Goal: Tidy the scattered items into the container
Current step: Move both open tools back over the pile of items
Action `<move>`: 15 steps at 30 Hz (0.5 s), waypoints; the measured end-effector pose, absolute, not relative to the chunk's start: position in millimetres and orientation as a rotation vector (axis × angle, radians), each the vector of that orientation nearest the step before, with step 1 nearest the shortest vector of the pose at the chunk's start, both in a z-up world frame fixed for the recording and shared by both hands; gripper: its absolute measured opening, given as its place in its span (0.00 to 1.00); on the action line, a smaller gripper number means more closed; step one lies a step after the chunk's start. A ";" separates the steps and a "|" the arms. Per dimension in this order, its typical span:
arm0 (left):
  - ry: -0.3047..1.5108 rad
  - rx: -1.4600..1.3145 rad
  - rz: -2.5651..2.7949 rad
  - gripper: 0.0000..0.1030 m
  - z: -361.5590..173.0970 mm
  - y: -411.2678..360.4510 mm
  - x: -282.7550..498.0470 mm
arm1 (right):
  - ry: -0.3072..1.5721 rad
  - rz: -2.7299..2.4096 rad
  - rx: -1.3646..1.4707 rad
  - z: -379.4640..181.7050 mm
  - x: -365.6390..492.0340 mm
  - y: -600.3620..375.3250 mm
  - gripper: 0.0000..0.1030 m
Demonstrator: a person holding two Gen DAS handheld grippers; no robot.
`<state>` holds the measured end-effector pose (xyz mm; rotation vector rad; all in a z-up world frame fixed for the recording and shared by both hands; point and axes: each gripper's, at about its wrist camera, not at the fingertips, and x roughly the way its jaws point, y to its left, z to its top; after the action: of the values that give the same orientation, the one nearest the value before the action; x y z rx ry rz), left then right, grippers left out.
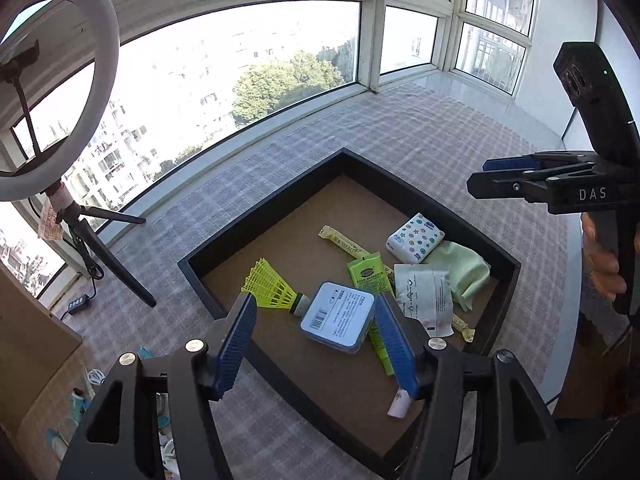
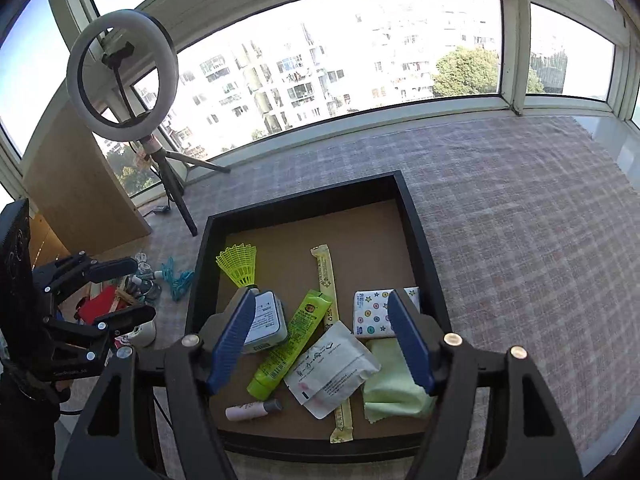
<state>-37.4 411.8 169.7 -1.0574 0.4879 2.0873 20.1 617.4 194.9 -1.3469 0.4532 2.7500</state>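
Note:
A black tray (image 1: 280, 200) (image 2: 300, 204) with a brown floor lies on the checked cloth. It holds a yellow shuttlecock (image 1: 272, 284) (image 2: 240, 264), a white tin (image 1: 338, 316) (image 2: 266, 320), a green tube (image 2: 292, 344), a long yellow sachet (image 2: 324, 276), a star-print tissue pack (image 1: 416, 238) (image 2: 370, 312), a white pouch (image 1: 426, 296) (image 2: 332, 368), a pale green cloth (image 1: 464, 272) (image 2: 394, 392) and a pink lip balm (image 2: 252, 410). My left gripper (image 1: 318, 344) (image 2: 140, 290) hangs open over the tin without touching it. My right gripper (image 2: 322, 344) (image 1: 478, 178) is open above the pouch and holds nothing.
A ring light (image 1: 108, 60) (image 2: 172, 80) on a tripod stands at the tray's far left by the window. Small clutter, among it blue clips (image 2: 176, 280) and a red item (image 2: 100, 304), lies left of the tray. A hand (image 1: 604, 268) holds the right gripper's handle.

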 end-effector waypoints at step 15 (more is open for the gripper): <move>0.382 -1.095 2.166 0.57 172.2 361.3 -34.2 | 0.379 2.799 -1.383 191.2 6.3 580.9 0.66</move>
<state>-34.1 361.3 172.2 -1.0950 0.3822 2.1665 6.3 580.9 191.2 -1.3830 0.3788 2.7995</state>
